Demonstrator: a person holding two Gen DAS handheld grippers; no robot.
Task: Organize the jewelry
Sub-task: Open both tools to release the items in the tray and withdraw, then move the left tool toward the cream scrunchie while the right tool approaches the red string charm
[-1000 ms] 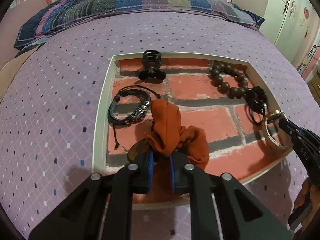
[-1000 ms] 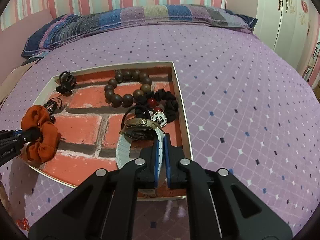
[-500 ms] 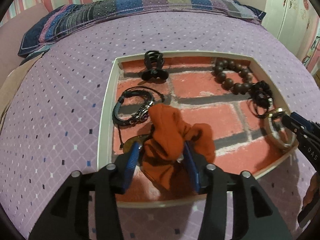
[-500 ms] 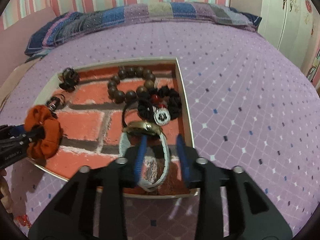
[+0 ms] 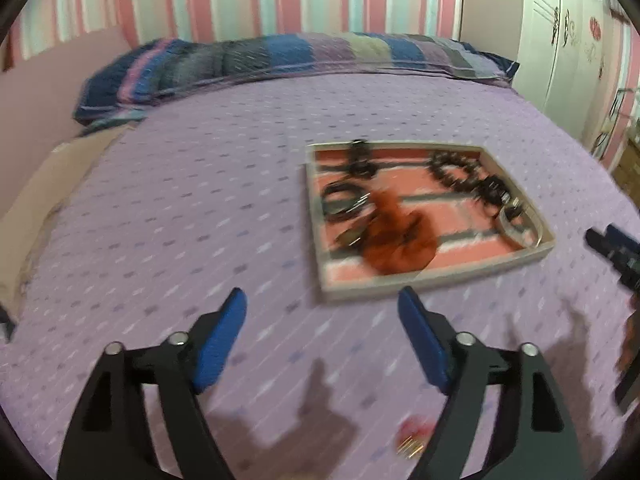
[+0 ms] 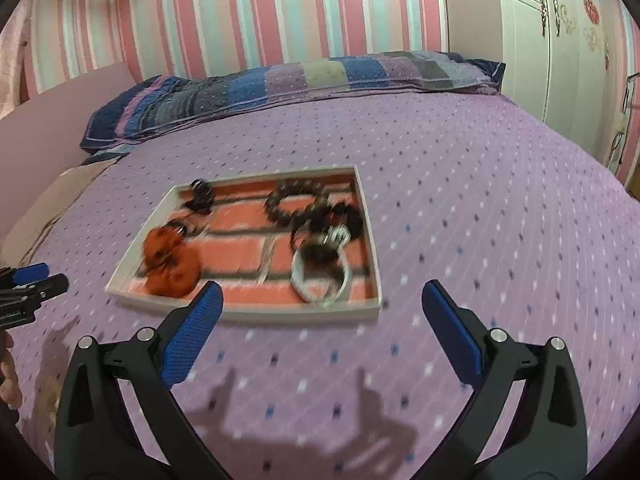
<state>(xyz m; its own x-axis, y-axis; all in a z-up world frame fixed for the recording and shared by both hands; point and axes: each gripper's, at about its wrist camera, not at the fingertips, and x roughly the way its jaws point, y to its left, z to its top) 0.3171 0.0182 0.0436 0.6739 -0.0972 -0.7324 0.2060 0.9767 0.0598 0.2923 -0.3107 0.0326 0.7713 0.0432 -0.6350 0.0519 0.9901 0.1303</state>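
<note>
The left gripper [image 5: 320, 304] and right gripper [image 6: 320, 300] are seen opening wide, nothing between them; the tray [image 6: 248, 314] of jewelry lies beyond the tips, mid-frame.

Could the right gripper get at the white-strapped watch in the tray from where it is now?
Probably yes. The right gripper, jaws opening and empty, hangs just short of the tray; the watch lies by the near rim, nothing between them.

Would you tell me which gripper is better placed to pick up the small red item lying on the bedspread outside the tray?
Probably the left gripper: the small red item lies just below its empty, opening jaws. The right gripper faces the tray.
</note>
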